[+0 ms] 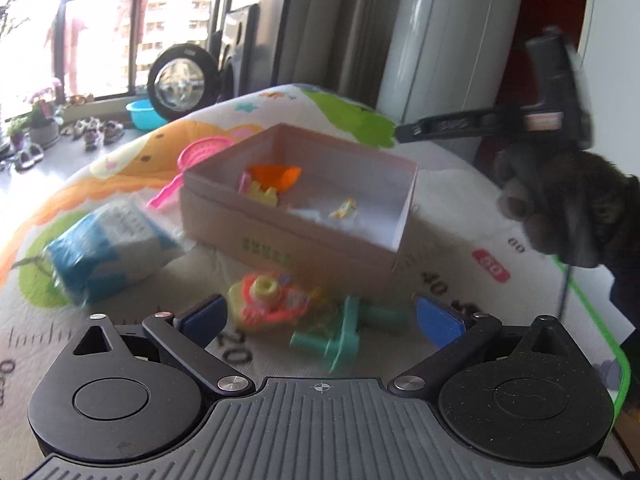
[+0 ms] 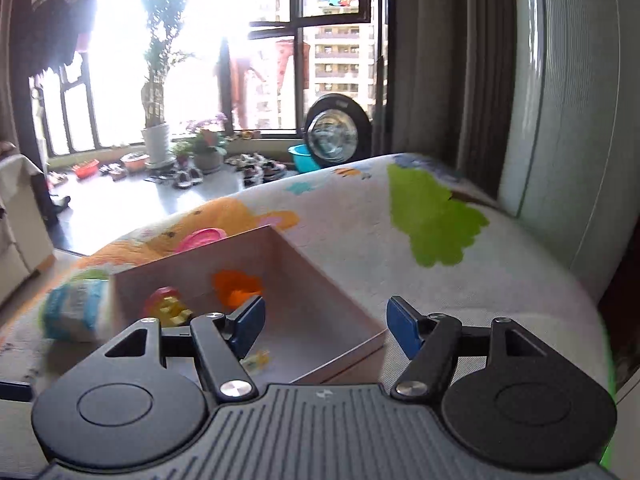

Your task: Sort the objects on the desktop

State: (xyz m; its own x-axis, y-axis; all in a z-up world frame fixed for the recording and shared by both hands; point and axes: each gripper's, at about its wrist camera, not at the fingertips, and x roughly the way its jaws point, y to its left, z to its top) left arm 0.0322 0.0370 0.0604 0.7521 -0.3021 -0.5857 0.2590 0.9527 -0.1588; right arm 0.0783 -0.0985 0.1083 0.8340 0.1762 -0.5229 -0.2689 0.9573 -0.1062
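A pink open box point(image 1: 320, 236) stands on the patterned play mat point(image 1: 460, 208). Inside lie an orange toy point(image 1: 276, 174), a yellow toy point(image 1: 264, 196) and a small yellow piece point(image 1: 344, 209). My left gripper point(image 1: 320, 320) is open and empty above a pink-and-yellow toy point(image 1: 266, 300) and a teal toy point(image 1: 344, 336) in front of the box. My right gripper point(image 2: 324, 326) is open and empty over the box's point(image 2: 316, 292) near right corner. It also shows in the left wrist view point(image 1: 500, 120), held in a gloved hand at the right.
A blue-and-white packet point(image 1: 108, 240) lies left of the box. A pink toy racket point(image 1: 192, 168) lies behind the box's left side. Beyond the mat's far edge are a window ledge with plants, shoes, a blue basin point(image 2: 304, 158) and a round mirror.
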